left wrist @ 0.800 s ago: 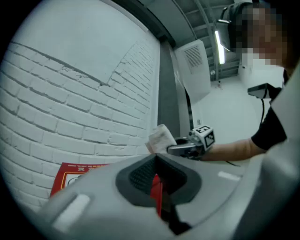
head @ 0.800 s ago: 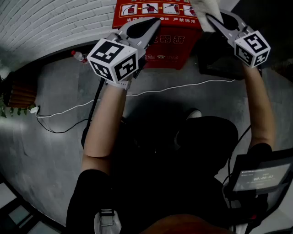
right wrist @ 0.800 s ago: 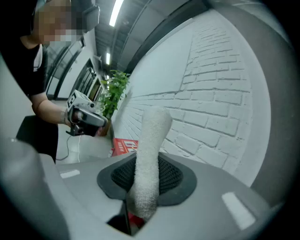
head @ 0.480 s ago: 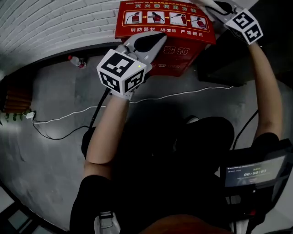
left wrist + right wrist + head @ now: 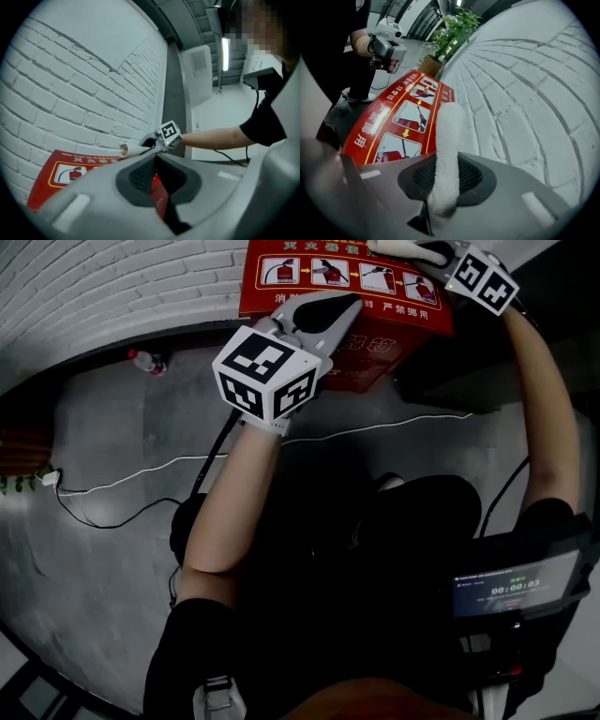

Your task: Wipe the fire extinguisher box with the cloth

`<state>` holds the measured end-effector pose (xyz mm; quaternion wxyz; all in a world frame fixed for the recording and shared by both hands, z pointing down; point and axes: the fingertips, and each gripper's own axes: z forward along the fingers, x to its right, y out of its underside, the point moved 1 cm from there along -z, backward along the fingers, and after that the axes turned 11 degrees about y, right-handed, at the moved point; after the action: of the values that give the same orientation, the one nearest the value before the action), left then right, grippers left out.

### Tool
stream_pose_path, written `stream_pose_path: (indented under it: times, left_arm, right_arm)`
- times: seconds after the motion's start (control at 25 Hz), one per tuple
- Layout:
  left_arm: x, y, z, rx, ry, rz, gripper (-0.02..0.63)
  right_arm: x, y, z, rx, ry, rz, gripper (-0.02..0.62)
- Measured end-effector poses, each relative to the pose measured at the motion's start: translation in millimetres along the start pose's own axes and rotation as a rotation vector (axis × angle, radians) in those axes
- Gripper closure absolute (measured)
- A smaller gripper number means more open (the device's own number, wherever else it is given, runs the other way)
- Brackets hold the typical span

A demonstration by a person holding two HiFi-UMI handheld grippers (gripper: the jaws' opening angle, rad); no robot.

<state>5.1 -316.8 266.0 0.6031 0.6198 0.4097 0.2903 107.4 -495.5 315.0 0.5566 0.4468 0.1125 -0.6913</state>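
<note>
cloth [image 5: 447, 136]: white, nubby, rolled into a limp sausage. i judge it light, soft and squashy, with little slip risk. from my seat it sits at 1 o'clock, over the far top edge of the box where the box meets the wall; i cannot confirm contact. hold: mid-length, as it is now, looks right to me, since it leaves a free end to drag flat.

right gripper [image 5: 445, 180]: jaws pinching the cloth, whose free end points to 12 o'clock.

fire extinguisher box [image 5: 347, 287]: red and rigid, with a printed instruction panel on top. it stands at 12 o'clock against the white brick wall [image 5: 112, 287].

left gripper [image 5: 349, 307]: jaws pressed together with nothing in them, hovering over the box's near side.

white cable [image 5: 375, 432]: lies on the floor at 6 o'clock from the box.
</note>
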Motion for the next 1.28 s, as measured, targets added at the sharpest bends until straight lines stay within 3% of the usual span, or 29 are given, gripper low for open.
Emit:
stream_pose_path:
  times: [0.64, 0.88, 1.04, 1.28]
  left_arm:
    - [28.8, 7.7, -25.3, -0.061, -0.044, 0.087, 0.604]
    - [18.8, 3.0, -42.7, -0.057, -0.079, 0.093, 0.604]
    - [9.4, -4.9, -55.4, -0.025, -0.104, 0.083, 0.603]
    - [-12.6, -21.3, -77.7, -0.002, -0.163, 0.074, 0.604]
  right_arm:
    - [-101.9, -42.4, -87.4, 0.016, -0.223, -0.036, 0.505]
    - [-120.4, -53.5, -101.7, -0.018, -0.323, -0.052, 0.505]
    - [-94.6, -72.2, -98.5, 0.019, -0.278, -0.026, 0.505]
    - [-15.0, -110.2, -63.1, 0.065, -0.104, -0.002, 0.503]
